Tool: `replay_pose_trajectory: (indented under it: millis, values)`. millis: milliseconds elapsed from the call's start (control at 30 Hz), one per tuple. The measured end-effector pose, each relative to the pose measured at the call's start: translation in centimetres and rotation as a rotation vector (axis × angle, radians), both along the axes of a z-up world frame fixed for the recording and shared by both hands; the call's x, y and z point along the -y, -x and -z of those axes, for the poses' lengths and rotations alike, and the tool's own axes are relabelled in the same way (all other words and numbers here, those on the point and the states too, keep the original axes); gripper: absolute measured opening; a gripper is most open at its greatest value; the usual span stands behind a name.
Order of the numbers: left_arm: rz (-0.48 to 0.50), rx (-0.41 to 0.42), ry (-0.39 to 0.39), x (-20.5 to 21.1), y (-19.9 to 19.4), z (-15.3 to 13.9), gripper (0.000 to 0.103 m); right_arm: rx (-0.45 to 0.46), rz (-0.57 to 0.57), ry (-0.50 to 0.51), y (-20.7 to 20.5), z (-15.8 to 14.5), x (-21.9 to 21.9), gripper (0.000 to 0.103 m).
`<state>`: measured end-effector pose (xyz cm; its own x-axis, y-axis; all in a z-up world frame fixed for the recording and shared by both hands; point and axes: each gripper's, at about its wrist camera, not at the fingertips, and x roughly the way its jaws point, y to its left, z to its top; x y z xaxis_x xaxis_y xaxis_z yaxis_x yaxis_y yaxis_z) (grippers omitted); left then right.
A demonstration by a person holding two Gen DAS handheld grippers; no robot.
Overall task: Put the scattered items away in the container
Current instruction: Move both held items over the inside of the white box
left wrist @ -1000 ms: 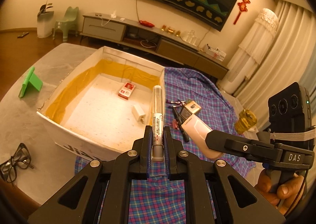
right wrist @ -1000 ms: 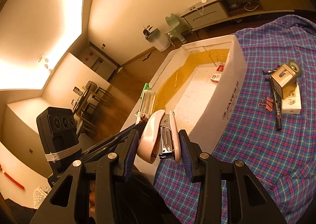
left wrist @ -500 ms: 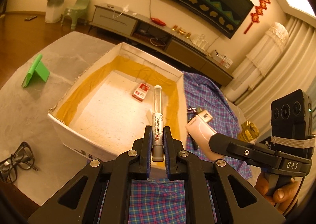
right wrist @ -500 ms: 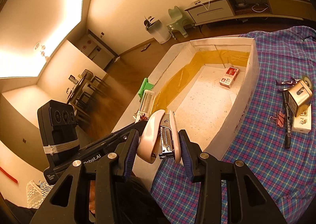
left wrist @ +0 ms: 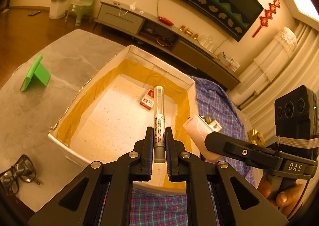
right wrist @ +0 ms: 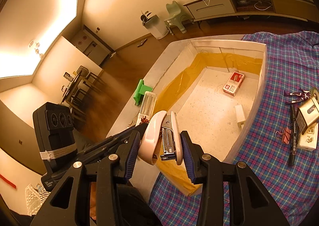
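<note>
Marker (left wrist: 159,118) clamped between narrow jaws of left gripper (left wrist: 159,142), clear cap pointing forward, held above floor of white box (left wrist: 59,140) near its front wall. Right gripper (right wrist: 160,146) pinches pink stapler (right wrist: 159,136) sideways at half width, over box's near corner. Inside box: red staple carton (right wrist: 233,83) toward far wall, small white block (right wrist: 240,115) against right wall. Checked cloth (right wrist: 279,176) right of box carries black pen (right wrist: 293,136), pink binder clip (right wrist: 285,135), padlock (right wrist: 307,114). Green stand (left wrist: 35,74) and glasses (left wrist: 18,172) on bare tabletop left of box

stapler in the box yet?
No. The stapler is clamped in the right tongs, above the box's near edge.
</note>
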<state>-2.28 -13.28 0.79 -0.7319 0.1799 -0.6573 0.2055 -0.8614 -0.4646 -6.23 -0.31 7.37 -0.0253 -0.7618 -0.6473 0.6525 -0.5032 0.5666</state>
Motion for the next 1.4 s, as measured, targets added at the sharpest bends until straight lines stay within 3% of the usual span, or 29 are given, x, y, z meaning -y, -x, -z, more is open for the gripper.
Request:
replay_pose_trajectory:
  millis: [367,967,1400]
  values:
    - [-0.059,0.036,-0.058,2.3,2.8,1.4,0.011,0.011,0.008,-0.045,2.9,0.3,3.5,0.043]
    - [-0.061,0.136,-0.052,5.9,5.9,2.6,0.011,0.045,0.058,-0.138,8.3,2.5,9.3,0.043]
    - [0.010,0.209,0.074,5.2,7.6,3.4,0.011,0.055,0.148,-0.312,13.9,7.7,14.0,0.044]
